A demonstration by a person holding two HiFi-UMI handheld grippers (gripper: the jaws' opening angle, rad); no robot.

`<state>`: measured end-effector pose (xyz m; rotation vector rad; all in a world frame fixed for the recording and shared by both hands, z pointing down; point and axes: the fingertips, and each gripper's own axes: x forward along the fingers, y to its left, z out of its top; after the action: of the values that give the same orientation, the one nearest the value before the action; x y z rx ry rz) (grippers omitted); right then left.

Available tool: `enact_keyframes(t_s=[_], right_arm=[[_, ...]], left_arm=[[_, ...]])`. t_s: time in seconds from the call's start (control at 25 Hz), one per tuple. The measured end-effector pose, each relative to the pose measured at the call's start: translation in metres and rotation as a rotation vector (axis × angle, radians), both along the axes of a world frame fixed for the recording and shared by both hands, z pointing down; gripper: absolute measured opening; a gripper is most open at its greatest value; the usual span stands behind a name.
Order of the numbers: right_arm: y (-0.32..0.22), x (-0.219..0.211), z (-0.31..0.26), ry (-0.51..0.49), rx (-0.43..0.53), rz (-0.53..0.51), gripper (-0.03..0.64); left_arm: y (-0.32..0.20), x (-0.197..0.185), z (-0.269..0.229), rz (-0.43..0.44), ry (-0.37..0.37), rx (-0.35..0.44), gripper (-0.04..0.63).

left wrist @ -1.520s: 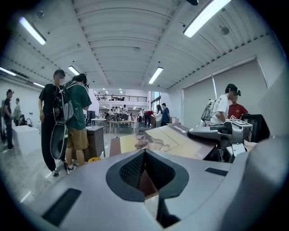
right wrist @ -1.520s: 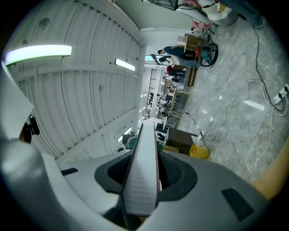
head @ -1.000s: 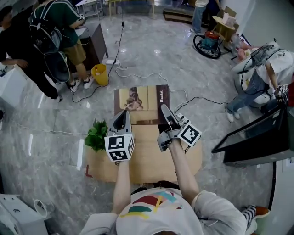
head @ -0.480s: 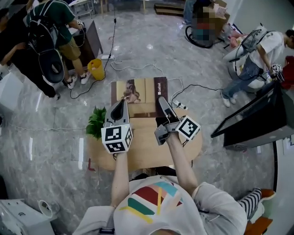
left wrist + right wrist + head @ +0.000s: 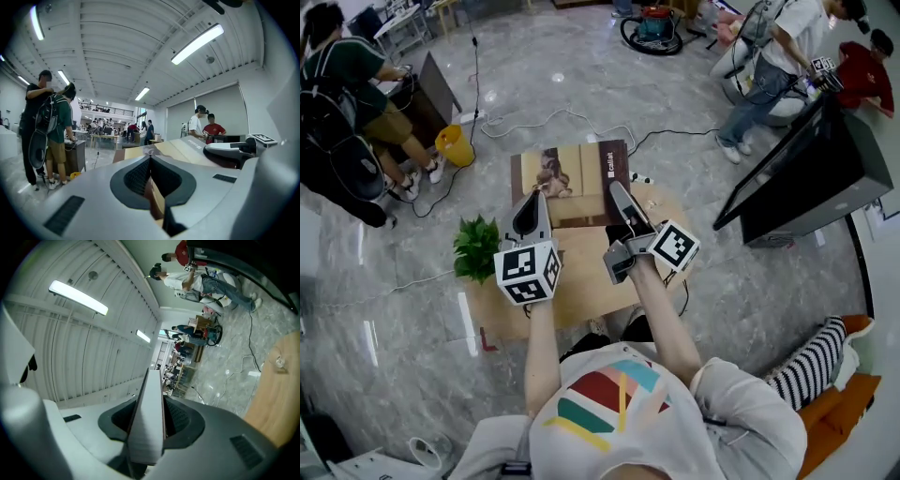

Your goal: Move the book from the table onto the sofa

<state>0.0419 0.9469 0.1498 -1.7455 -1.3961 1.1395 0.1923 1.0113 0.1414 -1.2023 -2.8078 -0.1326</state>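
Upper middle of head view, over far edge of wooden worktop point(image 5: 581, 286): holding book point(image 5: 572, 178) roughly level, left claw point(image 5: 530, 216) clamped on its lower-left edge, right claw point(image 5: 622, 202) clamped on its lower-right page block.

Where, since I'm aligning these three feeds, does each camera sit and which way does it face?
Head view: on the person's head, facing steeply down at book and table; shows forearms, left gripper, right gripper.
Left gripper view: on that gripper, facing roughly level across the book toward bystanders; jaws clamp the book.
Right gripper view: on that gripper, tilted up toward the ceiling; jaws clamp the book's pages.
Shared: the book, in all three.
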Motion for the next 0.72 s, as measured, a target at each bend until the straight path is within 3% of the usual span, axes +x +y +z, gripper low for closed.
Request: enact_keyframes(t_s=[0.16, 0.36, 0.52, 0.72], right_arm=[[-0.035, -0.047, -0.003, 0.002, -0.025, 0.113, 0.156], [-0.12, -0.129, -0.01, 0.018, -0.055, 0.294, 0.156], [-0.203, -0.187, -0.003, 0.053, -0.025, 0.437, 0.156], [-0.333, -0.262, 0.008, 0.068, -0.005, 0.668, 0.156]], left_arm=[[-0.013, -0.046, -0.01, 0.079, -0.003, -0.03, 0.006], [-0.057, -0.144, -0.021, 0.218, -0.04, -0.049, 0.006], [-0.125, -0.23, -0.024, 0.365, -0.057, -0.059, 0.006], [-0.241, -0.346, -0.02, 0.614, -0.057, -0.041, 0.006]])
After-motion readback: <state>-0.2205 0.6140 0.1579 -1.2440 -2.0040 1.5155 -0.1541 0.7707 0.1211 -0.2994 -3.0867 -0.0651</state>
